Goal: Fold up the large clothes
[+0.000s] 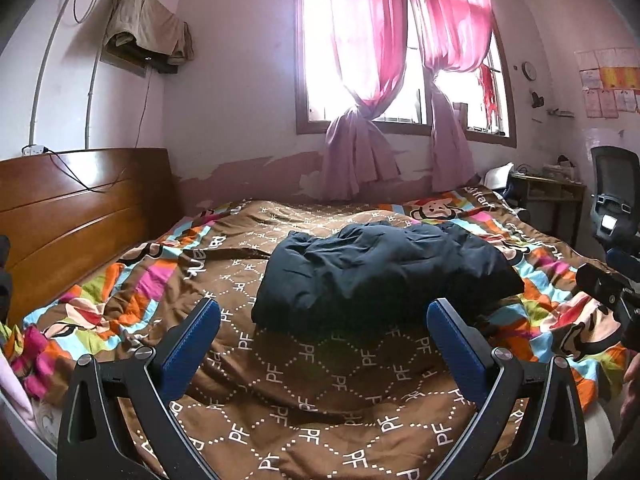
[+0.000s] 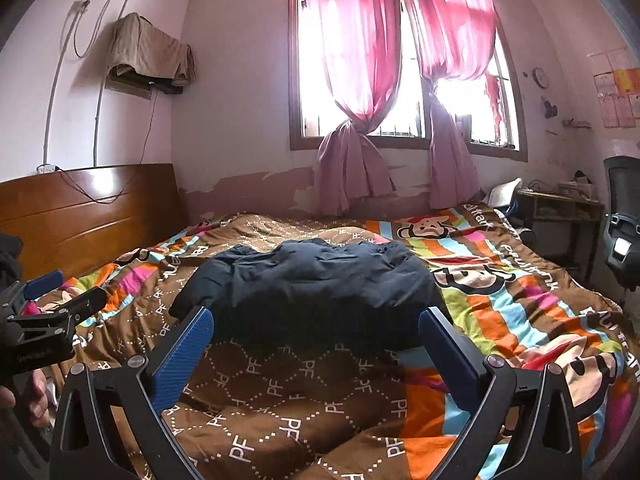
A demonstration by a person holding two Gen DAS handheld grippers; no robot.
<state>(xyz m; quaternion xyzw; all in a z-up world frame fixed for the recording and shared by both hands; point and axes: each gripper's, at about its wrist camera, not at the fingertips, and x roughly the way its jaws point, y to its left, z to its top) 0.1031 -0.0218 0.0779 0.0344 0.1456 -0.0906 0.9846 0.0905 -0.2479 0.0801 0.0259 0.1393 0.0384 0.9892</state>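
Navy, puffy and bunched into a rough bundle, the jacket (image 1: pixel 384 272) lies in the middle of the bed, on a brown quilt (image 1: pixel 320 380) with striped, cartoon-printed borders. The left gripper (image 1: pixel 323 316) hangs above the quilt on the near side of the jacket, blue pads (image 1: pixel 190 342) spread wide, gripping nothing. The right gripper (image 2: pixel 316 326) sits just beside it, likewise spread and empty, its tips framing the jacket's near edge without touching. Behind the bed, pink curtains (image 2: pixel 360 60) hang knotted at a bright window; a wooden headboard (image 1: pixel 80 208) stands left
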